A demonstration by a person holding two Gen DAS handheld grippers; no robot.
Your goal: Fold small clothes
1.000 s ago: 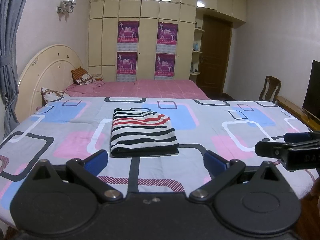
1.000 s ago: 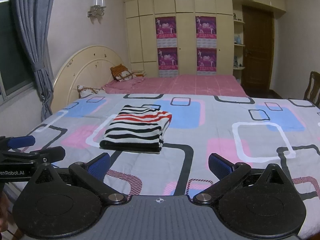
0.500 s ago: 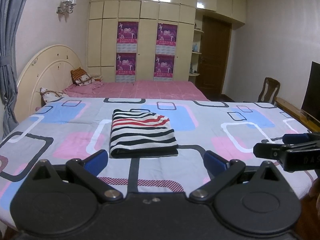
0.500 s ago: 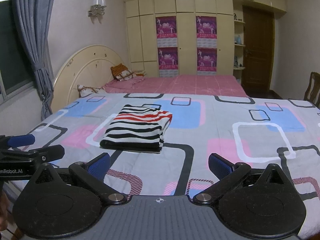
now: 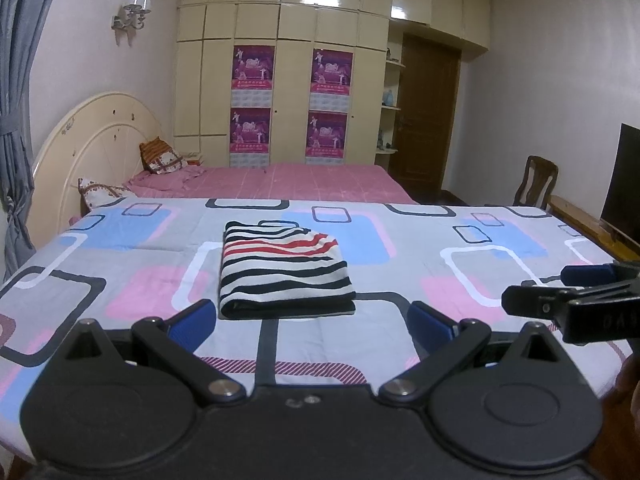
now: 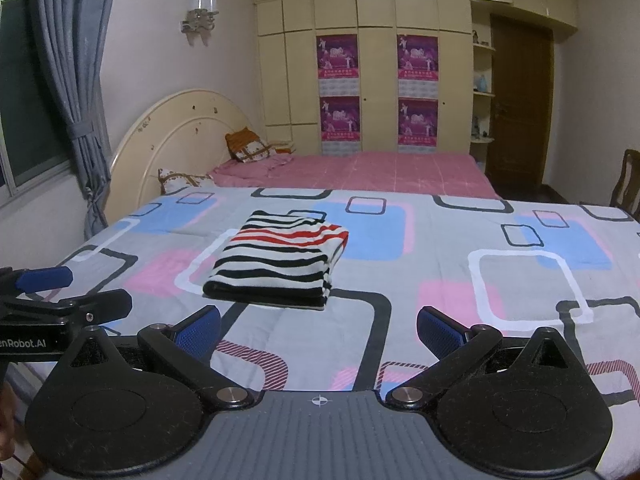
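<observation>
**Both grippers spread and empty before a folded striped garment**

We hold the left gripper (image 5: 312, 318) with its blue-padded fingers (image 5: 192, 318) spread wide; nothing sits between them and they touch nothing. The right gripper (image 6: 318, 326) is the same: its fingers (image 6: 198, 326) stand far apart, empty, clear of the cloth. Each gripper shows at the edge of the other's view, the right one (image 5: 576, 300) at the right margin of the left wrist view and the left one (image 6: 52, 300) at the left margin of the right wrist view, both seen side-on and cut off by the frame, so from there we cannot judge their gap.

Our own hands are nearly out of sight; only a dark blurred sliver shows at the lower edges. The near edge of the bed (image 5: 460, 272) is hidden behind the black gripper bodies. The underside and inner layers of the garment cannot be made out.

The striped garment (image 5: 284, 270) lies folded into a neat rectangle on the patterned bedspread, black, white and red stripes up, a dark folded edge facing us. In the left wrist view it lies ahead of the fingers, nearer the left one, apart from both. In the right wrist view the garment (image 6: 280, 264) sits ahead and left of centre, beyond the left finger, touching neither.
</observation>
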